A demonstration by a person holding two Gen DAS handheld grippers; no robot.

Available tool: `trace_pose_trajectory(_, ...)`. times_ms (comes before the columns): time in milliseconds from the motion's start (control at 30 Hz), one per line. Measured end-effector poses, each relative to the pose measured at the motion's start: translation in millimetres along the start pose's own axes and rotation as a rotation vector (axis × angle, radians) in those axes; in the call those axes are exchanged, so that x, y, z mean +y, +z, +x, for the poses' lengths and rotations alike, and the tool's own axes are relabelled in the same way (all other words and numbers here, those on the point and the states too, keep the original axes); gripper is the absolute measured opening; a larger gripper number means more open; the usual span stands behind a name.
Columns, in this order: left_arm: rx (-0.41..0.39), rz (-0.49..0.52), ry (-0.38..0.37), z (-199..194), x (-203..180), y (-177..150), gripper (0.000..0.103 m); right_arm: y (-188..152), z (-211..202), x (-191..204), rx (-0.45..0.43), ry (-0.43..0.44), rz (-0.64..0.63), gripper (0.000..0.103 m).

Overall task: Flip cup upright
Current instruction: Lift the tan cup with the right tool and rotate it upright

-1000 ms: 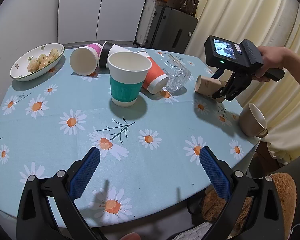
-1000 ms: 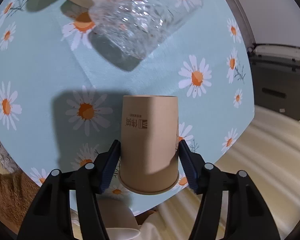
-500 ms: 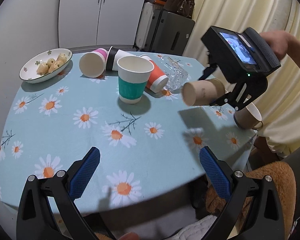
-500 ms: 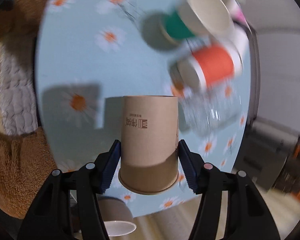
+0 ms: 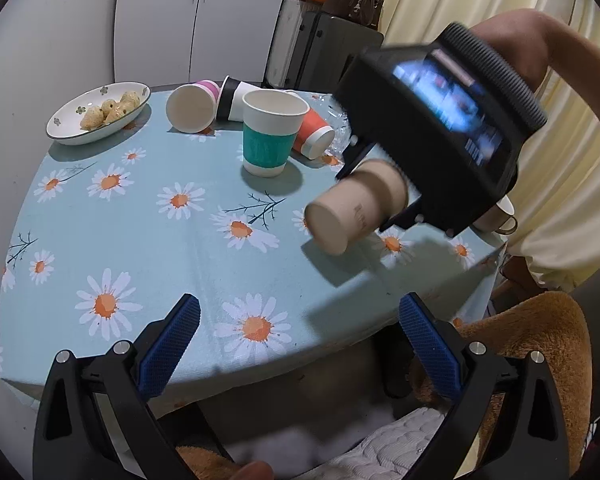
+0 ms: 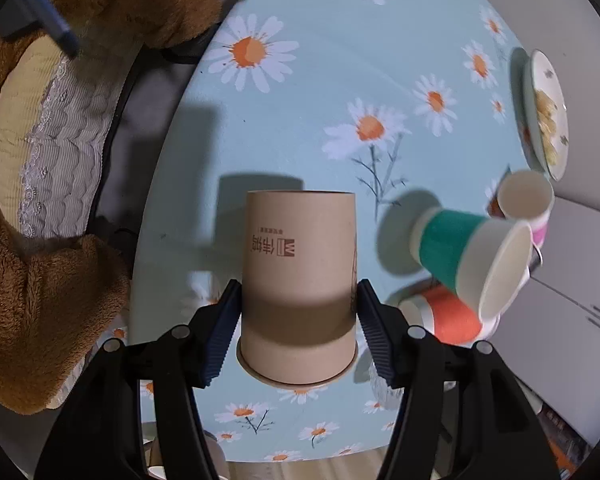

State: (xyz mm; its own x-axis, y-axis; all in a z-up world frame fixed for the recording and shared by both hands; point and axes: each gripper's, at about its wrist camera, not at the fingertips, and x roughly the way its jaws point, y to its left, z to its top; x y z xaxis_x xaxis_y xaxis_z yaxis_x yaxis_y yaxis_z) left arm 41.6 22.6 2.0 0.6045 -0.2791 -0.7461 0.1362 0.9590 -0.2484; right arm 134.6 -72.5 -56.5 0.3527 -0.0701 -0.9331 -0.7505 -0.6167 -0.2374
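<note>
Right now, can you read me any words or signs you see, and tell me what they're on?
Brown paper cup, held in the right gripper: a small square logo and a few printed characters, upside down here, too unclear to quote.
Teal cup: faint lettering on its band, too blurred.
Screen on the gripper: blurred.
Nothing else readable.

My left gripper (image 5: 298, 334): black frame, blue ribbed pads, silver screws. My right gripper (image 6: 298, 322): same build; bare forearm (image 5: 540, 40) upper right.

Left wrist: low, table edge (image 5: 260, 364), facing across. Right wrist: close above, facing down. Shared: teal cup (image 5: 269, 136).
</note>
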Motion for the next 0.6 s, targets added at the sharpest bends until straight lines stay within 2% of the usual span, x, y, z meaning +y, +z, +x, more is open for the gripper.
trace_pose_trajectory(300,0.004,-0.006,0.002,0.1,2.8,-1.7,0.097,10.6,10.6,5.9,0.007,-0.006,-0.034,0.061)
trace_pose_trajectory(600,0.014,-0.007,0.013,2.9,2.9,-3.6,0.097,10.5,6.0,3.3,-0.007,-0.027,-0.008,0.071)
